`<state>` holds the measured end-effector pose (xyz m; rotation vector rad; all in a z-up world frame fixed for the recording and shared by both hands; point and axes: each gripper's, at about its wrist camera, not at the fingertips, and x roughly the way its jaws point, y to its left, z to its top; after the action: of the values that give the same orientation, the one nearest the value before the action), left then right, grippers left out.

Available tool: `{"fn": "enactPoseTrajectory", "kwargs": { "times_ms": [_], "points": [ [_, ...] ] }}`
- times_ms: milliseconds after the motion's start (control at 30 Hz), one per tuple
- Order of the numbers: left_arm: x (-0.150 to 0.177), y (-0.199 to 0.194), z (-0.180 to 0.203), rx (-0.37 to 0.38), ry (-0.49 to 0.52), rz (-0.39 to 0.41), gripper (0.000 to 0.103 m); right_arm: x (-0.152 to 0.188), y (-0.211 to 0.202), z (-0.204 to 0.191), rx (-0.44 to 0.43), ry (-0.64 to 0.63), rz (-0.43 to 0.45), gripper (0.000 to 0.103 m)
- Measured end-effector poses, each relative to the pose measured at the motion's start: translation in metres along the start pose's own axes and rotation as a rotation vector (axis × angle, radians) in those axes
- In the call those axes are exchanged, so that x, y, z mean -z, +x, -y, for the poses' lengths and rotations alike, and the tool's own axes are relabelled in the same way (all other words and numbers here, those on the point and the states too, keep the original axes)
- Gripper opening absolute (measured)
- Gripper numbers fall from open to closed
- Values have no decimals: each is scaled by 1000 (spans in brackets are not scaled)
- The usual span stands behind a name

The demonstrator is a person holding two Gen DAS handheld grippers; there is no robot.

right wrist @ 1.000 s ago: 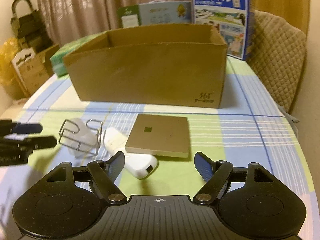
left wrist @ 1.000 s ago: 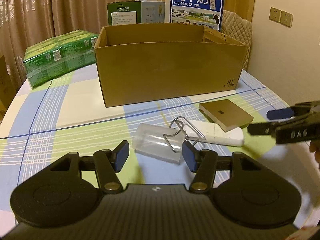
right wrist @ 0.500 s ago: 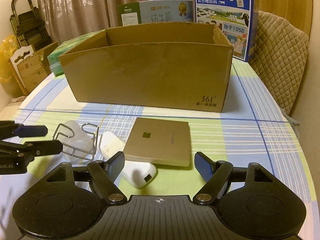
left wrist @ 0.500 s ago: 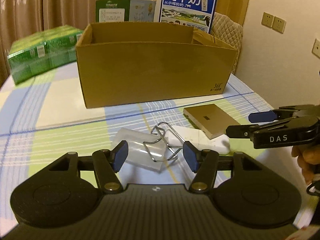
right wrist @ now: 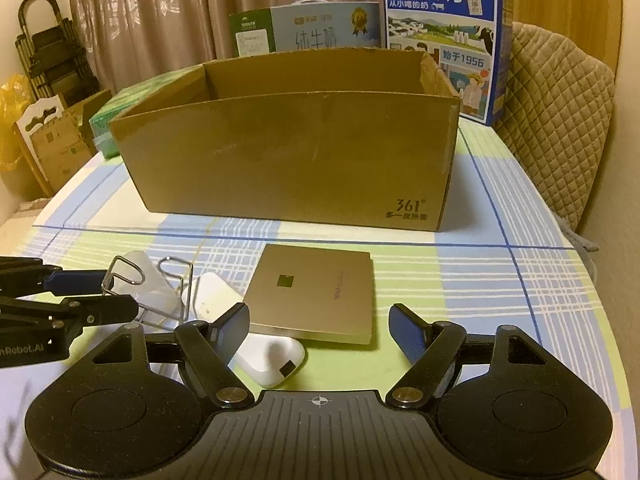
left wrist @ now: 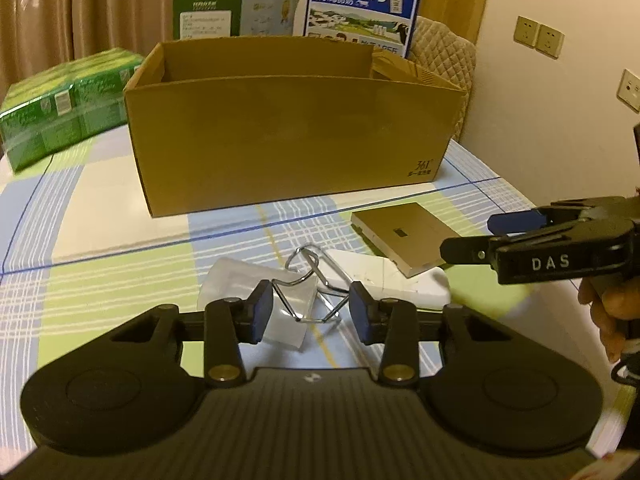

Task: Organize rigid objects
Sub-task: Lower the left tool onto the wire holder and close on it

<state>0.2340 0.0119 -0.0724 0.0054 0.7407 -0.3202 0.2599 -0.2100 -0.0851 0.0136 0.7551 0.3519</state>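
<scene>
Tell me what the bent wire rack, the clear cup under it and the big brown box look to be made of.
The bent wire rack looks like shiny plated metal wire: thin, with bright glints. The clear cup beneath it seems frosted translucent plastic, since the tablecloth shows through dimly, though glass isn't ruled out. The big brown box looks like matte corrugated cardboard, with raw cut edges and printed ink.

The cardboard box (right wrist: 288,156) is showing "361°"; the blue milk carton (right wrist: 446,36) is reading "纯牛奶" and "1956"; the right gripper (left wrist: 476,236) is bearing "DAS".

Matt cardboard box (left wrist: 288,140), shiny wire rack (left wrist: 316,288) — frosted plastic cup (left wrist: 236,284), checked cloth tablecloth (left wrist: 100,240).
</scene>
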Motion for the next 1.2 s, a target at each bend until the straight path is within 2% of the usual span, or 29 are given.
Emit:
{"fn": "enactPoseTrajectory", "kwargs": {
  "times_ms": [167,333,433,567,600,667,700,733,800,900,1200],
  "points": [
    [2,-11,5,13,40,-7,31,0,-4,2,2,13,6,74],
    [11,-32,1,81,54,-66,25,1,-10,4,-3,27,15,74],
    [21,-40,-3,34,63,-85,25,2,-13,3,-6,27,19,74],
    [32,-47,-10,-42,19,-85,26,3,-17,2,-9,30,25,74],
    [34,-50,-10,-46,10,-76,31,3,-18,2,-10,32,27,74],
    [37,-54,-5,-65,10,-52,48,4,-18,1,-10,34,28,74],
    [39,-55,-2,-77,14,-43,61,4,-19,1,-10,33,28,74],
    [40,-55,2,-86,19,-32,69,4,-19,1,-10,32,29,74],
    [43,-52,9,-103,28,-18,75,4,-19,1,-9,28,30,74],
    [45,-40,18,-133,28,-14,79,4,-19,1,-9,25,30,74],
    [53,-12,39,-222,-8,17,79,2,-16,1,-14,28,27,74]
  ]
}}
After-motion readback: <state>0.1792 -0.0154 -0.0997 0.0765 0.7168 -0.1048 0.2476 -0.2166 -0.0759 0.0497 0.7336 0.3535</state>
